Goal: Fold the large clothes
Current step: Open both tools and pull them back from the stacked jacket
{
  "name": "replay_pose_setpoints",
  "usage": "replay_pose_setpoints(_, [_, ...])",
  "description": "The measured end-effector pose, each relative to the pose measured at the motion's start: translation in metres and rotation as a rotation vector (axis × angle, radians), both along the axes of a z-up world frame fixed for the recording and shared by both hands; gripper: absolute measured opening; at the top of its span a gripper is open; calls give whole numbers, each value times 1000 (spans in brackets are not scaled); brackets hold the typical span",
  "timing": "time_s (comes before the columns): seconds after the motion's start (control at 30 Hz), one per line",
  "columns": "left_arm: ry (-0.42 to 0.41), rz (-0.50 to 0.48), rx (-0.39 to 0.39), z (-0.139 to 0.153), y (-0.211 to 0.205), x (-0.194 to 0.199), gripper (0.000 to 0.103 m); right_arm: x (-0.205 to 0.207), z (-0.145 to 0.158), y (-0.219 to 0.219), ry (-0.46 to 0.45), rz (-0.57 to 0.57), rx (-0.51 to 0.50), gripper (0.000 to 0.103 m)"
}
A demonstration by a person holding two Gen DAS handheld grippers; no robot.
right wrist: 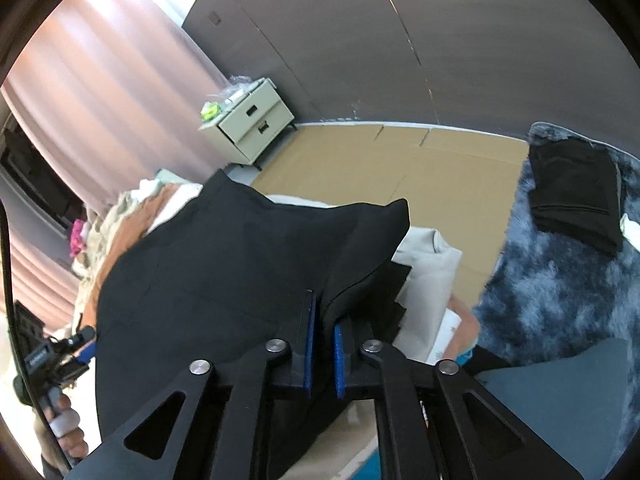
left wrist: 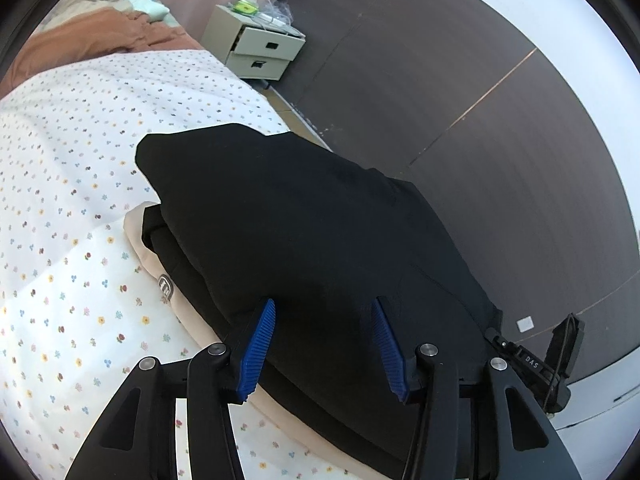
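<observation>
**Black garment lifted over the flowered bed**

The bed's white cotton sheet printed with tiny coloured flowers [left wrist: 72, 184] fills the left wrist view, smooth and lightly rippled, with a rust-brown blanket [left wrist: 92, 40] bunched at its far end. Behind runs a dark grey panelled wall [left wrist: 460, 80], matte with thin seams, and dusty-pink pleated curtains [right wrist: 104, 92] hang beside it. Flattened brown cardboard [right wrist: 420, 168] covers the floor. A shaggy blue-grey rug or throw [right wrist: 560, 288] lies at the right, with a folded black piece of clothing [right wrist: 572, 196] resting on its pile.

The large black garment [left wrist: 304, 220], soft, matte and thick, is folded into a broad slab and sits raised above the bed near its edge, one corner pointing up the mattress. Beneath it lie more dark folded layers on a cream fabric piece with a small round grey logo [left wrist: 160, 276].

The left gripper [left wrist: 323, 316] has its ribbed blue pads [left wrist: 262, 344] spread wide apart, with the black cloth lying between and ahead of them; they pinch nothing. The right gripper [right wrist: 322, 320] has its jaws drawn close together, clamped on a fold of the same black garment [right wrist: 224, 264], which drapes away from it.

A cream two-drawer bedside cabinet [left wrist: 260, 50] stands against the wall, small clutter on top.
</observation>
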State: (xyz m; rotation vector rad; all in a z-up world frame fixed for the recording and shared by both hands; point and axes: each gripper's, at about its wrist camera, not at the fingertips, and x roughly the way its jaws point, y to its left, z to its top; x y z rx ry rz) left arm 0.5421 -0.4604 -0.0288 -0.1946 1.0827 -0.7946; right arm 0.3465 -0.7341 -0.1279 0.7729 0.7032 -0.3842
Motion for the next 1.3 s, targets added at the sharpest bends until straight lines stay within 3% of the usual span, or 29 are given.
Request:
replay_pose_setpoints(0.1, [10,6,-5,3,9,-2,54,-7,11,5,13,-10,-32,31])
replay_pose_setpoints(0.17, [4,14,-11,9,16,-6,55,-13,19,10,16,-6,-54,36])
replay_pose_setpoints(0.23, [-14,19,-11,14,20,-12,64,-18,27,18,9,13,-67,37])
replay_pose_setpoints(0.27, [-31,22,-12,20,25,-17,65,-21,31,22,8,22,-75,38])
replay_pose_setpoints(0.4, [-103,49,-2,41,42,-34,68,-32,48,38,8,10,-130,62])
replay_pose_setpoints(0.57, [-211,69,9,73,65,-61,68,-50,76,61,-23,-27,-172,73])
replay_pose_setpoints(0.67, [-272,75,-27,93,80,-74,77,-64,92,76,-41,-61,-182,74])
replay_pose_setpoints(0.73, [-319,80,-72,107,96,-87,89,-71,101,85,-68,-51,-187,74])
replay_pose_setpoints(0.9, [-409,68,-65,132,118,-115,91,-83,121,114,-62,-10,-304,74])
replay_pose_setpoints(1.1, [-419,23,-3,147,141,-145,91,-98,135,139,-43,30,-320,74])
replay_pose_setpoints(1.3, [-497,30,5,161,173,-185,92,-118,148,162,-50,55,-338,74])
